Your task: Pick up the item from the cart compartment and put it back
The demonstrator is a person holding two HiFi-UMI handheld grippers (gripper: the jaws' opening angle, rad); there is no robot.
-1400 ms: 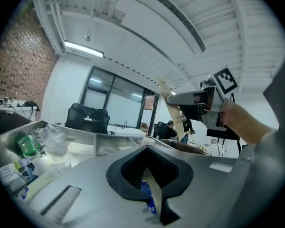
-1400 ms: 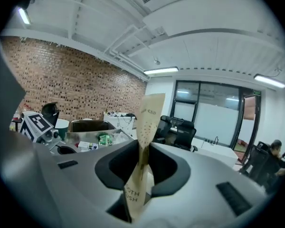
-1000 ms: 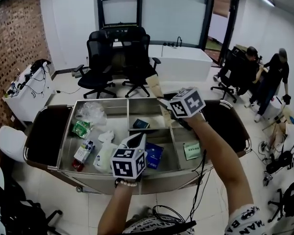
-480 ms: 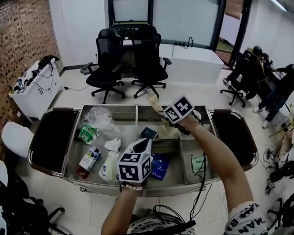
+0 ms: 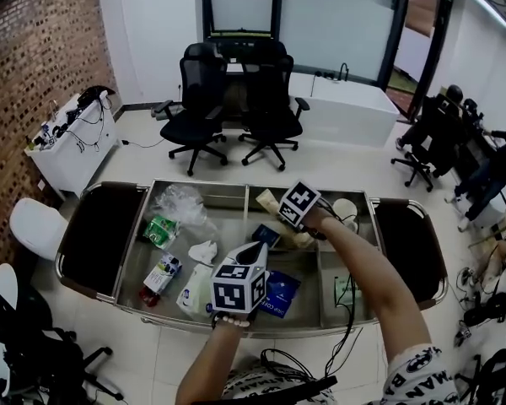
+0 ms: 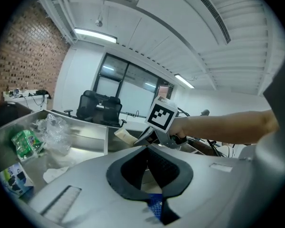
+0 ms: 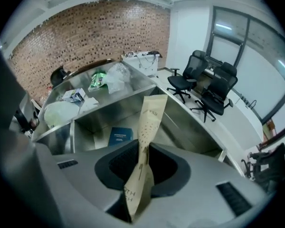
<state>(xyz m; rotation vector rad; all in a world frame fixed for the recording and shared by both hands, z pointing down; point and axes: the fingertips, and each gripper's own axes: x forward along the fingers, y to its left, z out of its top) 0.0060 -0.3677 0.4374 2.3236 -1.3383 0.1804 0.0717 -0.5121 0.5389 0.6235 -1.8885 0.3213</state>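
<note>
Well, my right tongs (image 7: 141, 167) are clamped on the tan paper pouch (image 7: 149, 122), gripping it low on its length so the long printed end pokes out past the tips. It hangs over the middle section of the steel cart (image 5: 244, 186), above the dark blue booklet (image 7: 119, 136) lying on the bottom. My left tongs (image 6: 147, 148) are closed on nothing and wait over the near side, where a blue packet (image 5: 280, 292) lies.

I judge the pouch to be light, thin and floppy. The paper creases where the pads pinch it, so a hard squeeze would crumple it. It looks dry and not slippery. What is inside I cannot tell. The best hold is flat across its width, nearer the middle, so neither end flaps.
</note>
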